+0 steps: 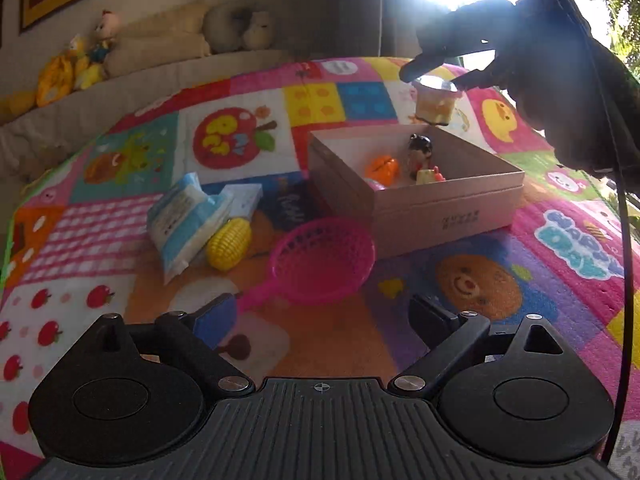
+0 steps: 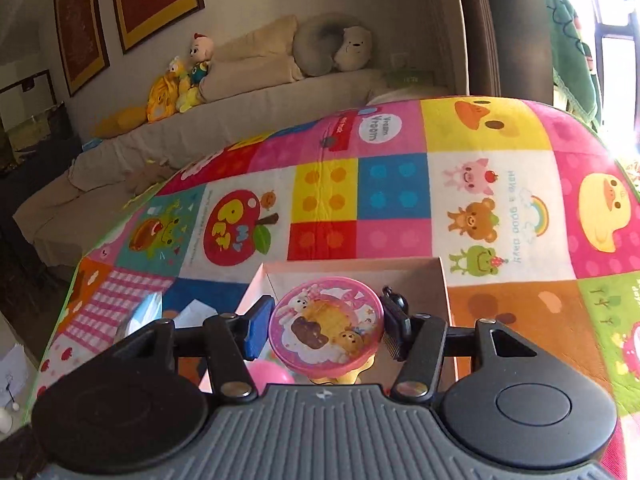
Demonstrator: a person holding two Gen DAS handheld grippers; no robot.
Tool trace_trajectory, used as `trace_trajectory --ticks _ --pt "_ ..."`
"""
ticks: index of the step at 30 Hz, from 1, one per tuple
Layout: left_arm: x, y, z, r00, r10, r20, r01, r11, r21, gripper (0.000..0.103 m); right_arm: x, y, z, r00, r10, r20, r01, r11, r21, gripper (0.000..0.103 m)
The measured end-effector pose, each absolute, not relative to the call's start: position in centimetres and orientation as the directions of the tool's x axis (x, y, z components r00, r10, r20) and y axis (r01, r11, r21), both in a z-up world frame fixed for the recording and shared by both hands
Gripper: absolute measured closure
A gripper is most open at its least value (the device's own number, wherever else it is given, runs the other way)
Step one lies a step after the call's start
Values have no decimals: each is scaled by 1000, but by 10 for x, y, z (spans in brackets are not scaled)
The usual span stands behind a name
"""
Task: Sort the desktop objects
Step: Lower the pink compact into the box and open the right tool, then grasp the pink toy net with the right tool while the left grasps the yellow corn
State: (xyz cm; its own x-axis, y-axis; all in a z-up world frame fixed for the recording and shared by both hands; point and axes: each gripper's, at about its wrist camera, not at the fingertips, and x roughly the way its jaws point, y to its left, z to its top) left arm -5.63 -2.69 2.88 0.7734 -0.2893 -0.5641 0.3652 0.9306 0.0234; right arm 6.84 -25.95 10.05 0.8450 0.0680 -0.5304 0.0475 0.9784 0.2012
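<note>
left gripper: fingers spread wide, nothing between them; low over the mat near its front edge. Only the finger w/ blue pad and the black one show, rest cut off by the body.
pink strainer: just ahead of the left fingers, on the mat, handle toward the blue pad; handle tip partly hidden behind that pad.
toy corn: left of strainer, touching the wipes pack; pack print too blurred to read.
small white box: behind the corn, partly covered by the pack.
cardboard box: open-topped, mid-mat, right of strainer. Inside: orange toy, small figurine, other bits half hidden by the near wall; can't ID them.
right gripper: fingers closed on the pudding cup, pads on either side of its pink lid. In left view it's a dark backlit shape; cup hangs above the box's far corner.
cup body: mostly hidden under the lid in right view; yellowish below.
mat: colourful patchwork, covers the surface.
far: sofa w/ plush toys, window glare washes out detail.
</note>
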Motion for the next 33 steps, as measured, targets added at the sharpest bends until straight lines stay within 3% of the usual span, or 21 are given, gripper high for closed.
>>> trace_trajectory --ticks 2,6,12,13,14,16,22,28,33 --pt "-57 -14 27 780 -268 -565 336 942 18 6 91 -256 101 850 59 -523 77 969 234 32" --pt "-60 7 22 783 -247 -571 304 953 4 3 98 -238 96 840 104 -532 51 962 269 32" --pt "-49 39 24 816 -163 -555 179 984 -25 3 59 -164 80 847 89 -524 -105 994 -1 32" --pt "-46 47 25 822 -145 -550 147 988 -39 3 50 -148 76 846 100 -524 -150 987 -53 35" --pt "-45 55 26 826 -130 -549 119 991 -54 3 42 -135 72 842 118 -526 -192 977 -88 49" --pt "-36 68 30 828 -102 -552 71 994 -78 3 31 -110 64 818 155 -554 -276 951 -142 66" --pt "-9 79 44 835 -106 -539 44 991 -128 3 18 -65 27 726 229 -648 -408 902 -139 67" --pt "-4 66 42 825 -151 -545 88 986 -140 3 7 -80 5 657 236 -716 -387 921 -51 67" --pt "4 46 33 804 -195 -561 161 981 -109 2 -18 -108 -1 673 146 -725 -320 941 -107 67"
